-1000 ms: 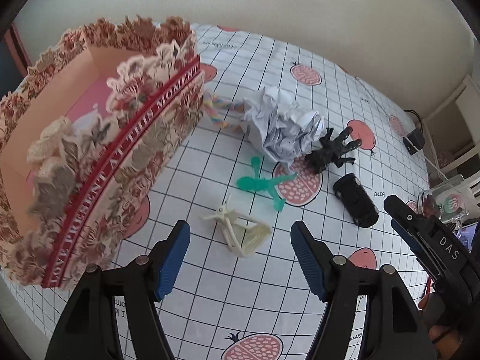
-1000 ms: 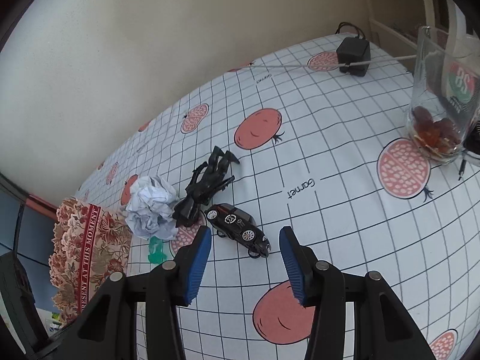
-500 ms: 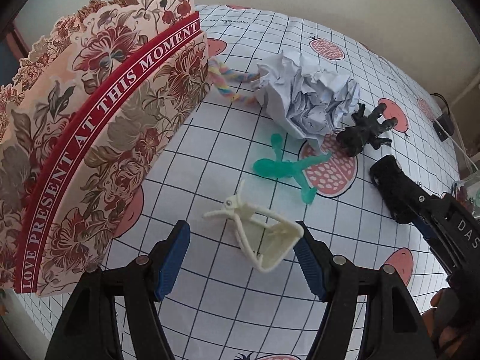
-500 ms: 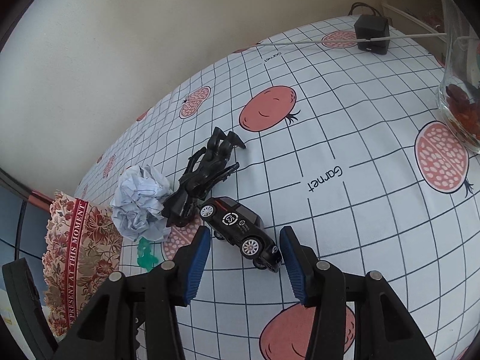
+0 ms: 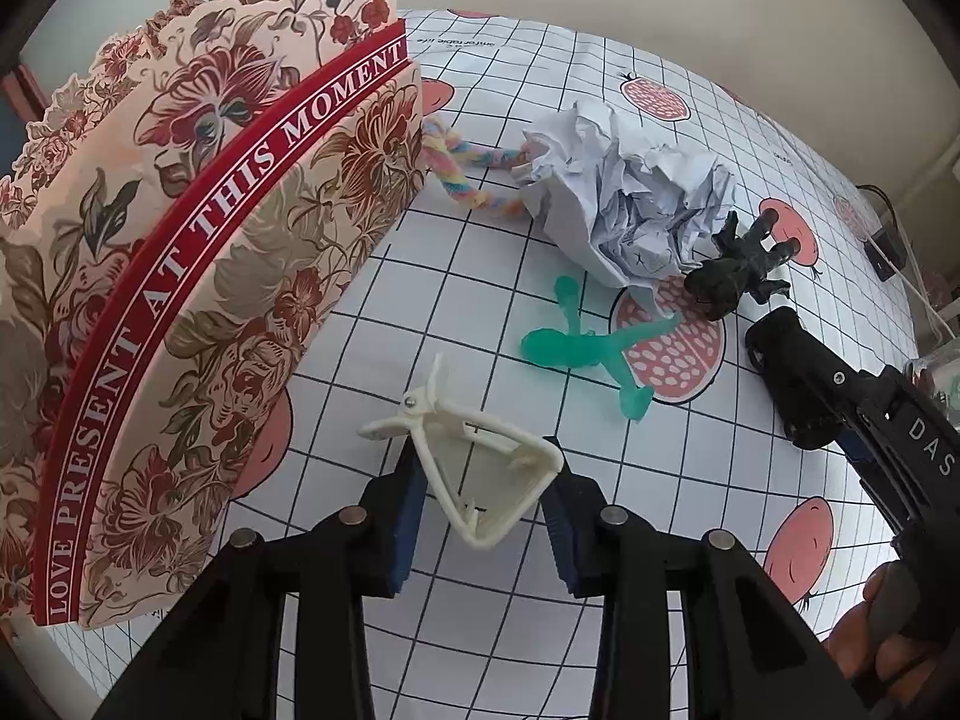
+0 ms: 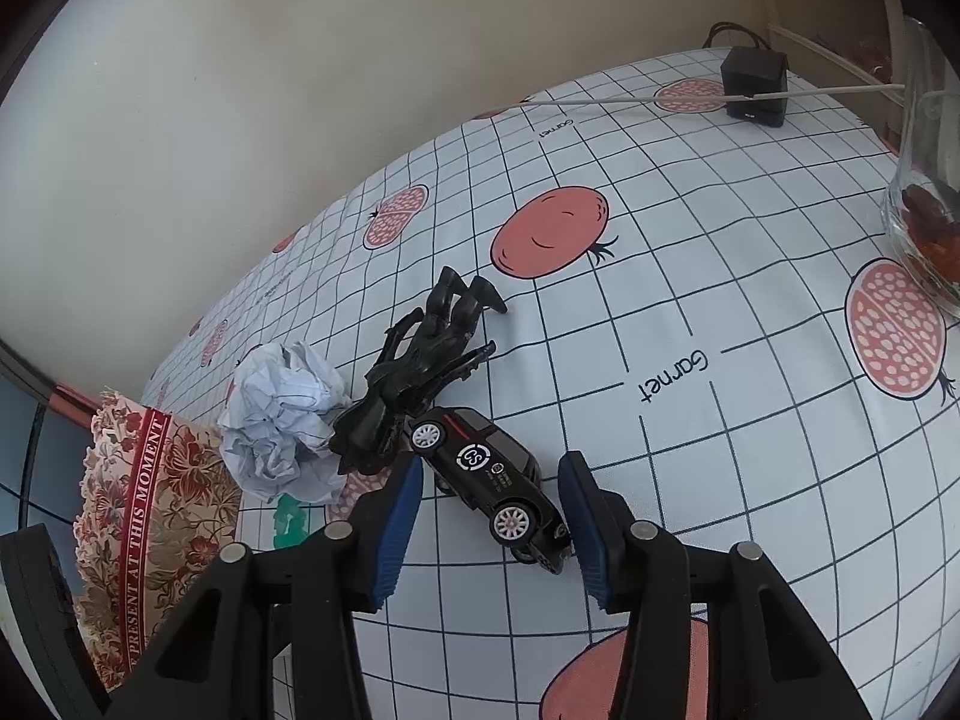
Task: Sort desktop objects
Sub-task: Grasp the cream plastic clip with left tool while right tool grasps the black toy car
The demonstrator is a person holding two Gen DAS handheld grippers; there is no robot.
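Note:
A cream plastic clip (image 5: 480, 468) lies on the checked tablecloth (image 5: 420, 300) beside the floral gift box (image 5: 198, 276). My left gripper (image 5: 486, 492) is closing, and both blue pads touch the clip's sides. A black toy car (image 6: 486, 480) lies slantwise between the jaws of my right gripper (image 6: 492, 510), which are closing. The right pad meets the car's nose, while a small gap shows at the left pad. Beyond lie a black action figure (image 6: 420, 372), a crumpled paper ball (image 5: 630, 204), a green plastic figure (image 5: 576, 348) and a pastel twisted rope (image 5: 468, 168).
A drinking glass (image 6: 924, 180) with dark pieces in it stands at the right edge. At the back, by the wall, a black adapter (image 6: 753, 81) sits with a white cable. A person's hand (image 5: 882, 630) holds the right gripper.
Both grippers have come down towards the table. The left jaws narrowed from wide open onto the cream clip. The right jaws narrowed around the toy car.

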